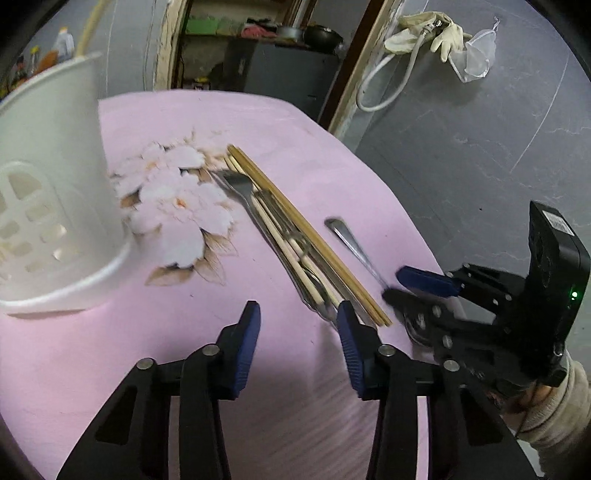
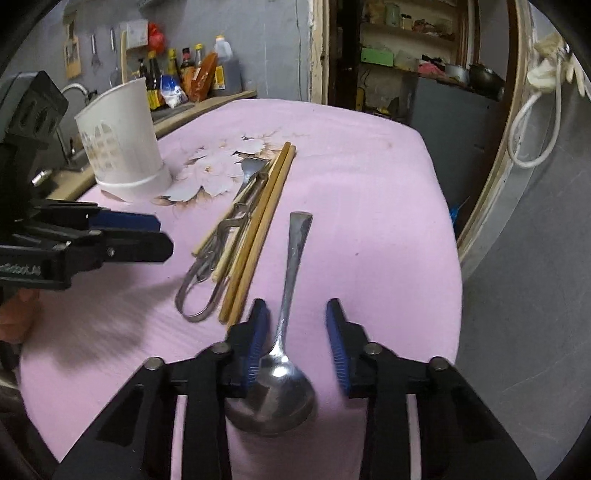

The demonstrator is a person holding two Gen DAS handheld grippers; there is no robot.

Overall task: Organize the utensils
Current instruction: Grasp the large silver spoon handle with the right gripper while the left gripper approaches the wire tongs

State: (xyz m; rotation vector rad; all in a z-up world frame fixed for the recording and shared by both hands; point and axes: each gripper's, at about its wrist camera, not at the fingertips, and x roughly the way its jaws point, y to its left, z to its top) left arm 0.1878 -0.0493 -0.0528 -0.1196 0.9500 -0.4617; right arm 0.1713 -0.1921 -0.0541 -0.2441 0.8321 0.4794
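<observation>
A metal spoon lies on the pink cloth, bowl toward me, between the open jaws of my right gripper, which is not closed on it. Its handle shows in the left wrist view. A pile of wooden chopsticks, a fork and metal tongs lies to the left of the spoon; the chopsticks and fork also show in the left wrist view. My left gripper is open and empty, just in front of the pile's near end. A white utensil holder stands upright at the far left.
The pink cloth-covered table ends in rounded edges on the right and far sides. Bottles stand on a counter behind the holder. A grey wall with a hose and gloves is to the right. A doorway with shelves is behind.
</observation>
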